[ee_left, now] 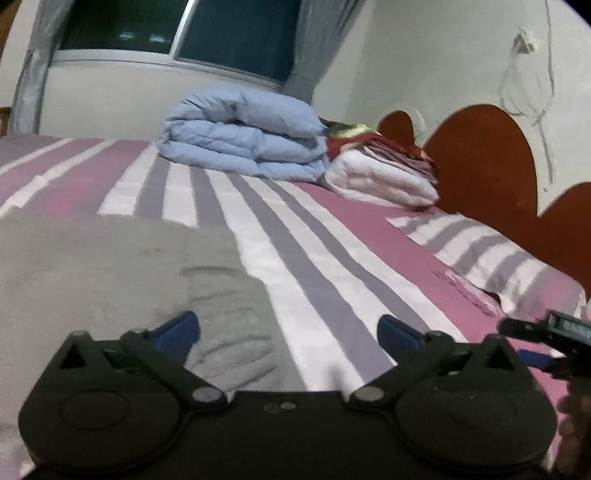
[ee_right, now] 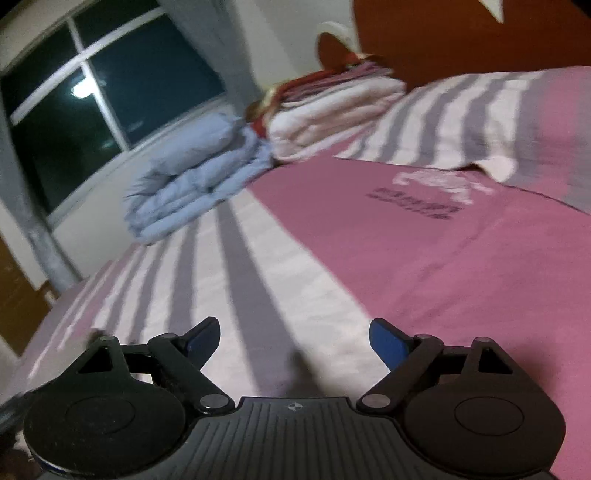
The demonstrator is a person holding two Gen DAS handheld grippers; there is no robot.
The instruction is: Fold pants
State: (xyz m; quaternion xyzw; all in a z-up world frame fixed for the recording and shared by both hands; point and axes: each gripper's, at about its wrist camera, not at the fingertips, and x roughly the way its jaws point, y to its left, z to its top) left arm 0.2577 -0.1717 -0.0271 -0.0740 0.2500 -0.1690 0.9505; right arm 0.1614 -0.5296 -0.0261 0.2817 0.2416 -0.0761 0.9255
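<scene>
Both tools are up off the bed here, and neither has anything in its grip: the left gripper (ee_left: pixel 288 326) hangs with its blue-tipped fingers spread wide apart, and the right gripper (ee_right: pixel 293 334) shows the same wide gap, nothing between the pads. The grey, soft knit pants (ee_left: pixel 110 280) lie on the striped pink, white and grey bedsheet (ee_left: pixel 314 266) at the left of the left wrist view, bunched and rumpled, with a ribbed edge just under the left finger (ee_left: pixel 177 326) of that tool, so I'd judge the left side is lined up for a first pinch on the fabric's near edge. From the right wrist view the pants don't show at all; that tool points over bare stripes, and I reckon it sits wide so it can take the other end of the cloth. The right tool itself peeks into the left view's lower right corner. Around the work: a folded pale blue quilt (ee_left: pixel 243 134) near the window (ee_left: pixel 177 27), a folded white blanket with red and striped cloths stacked on it (ee_left: pixel 384 173) just beside, a striped pillow (ee_left: pixel 491 254) against the reddish-brown wooden headboard (ee_left: pixel 484 155). All well apart from the pants, so nothing blocks the fold; the rumpled fabric itself looks the likeliest snag, probably needing smoothing first.
</scene>
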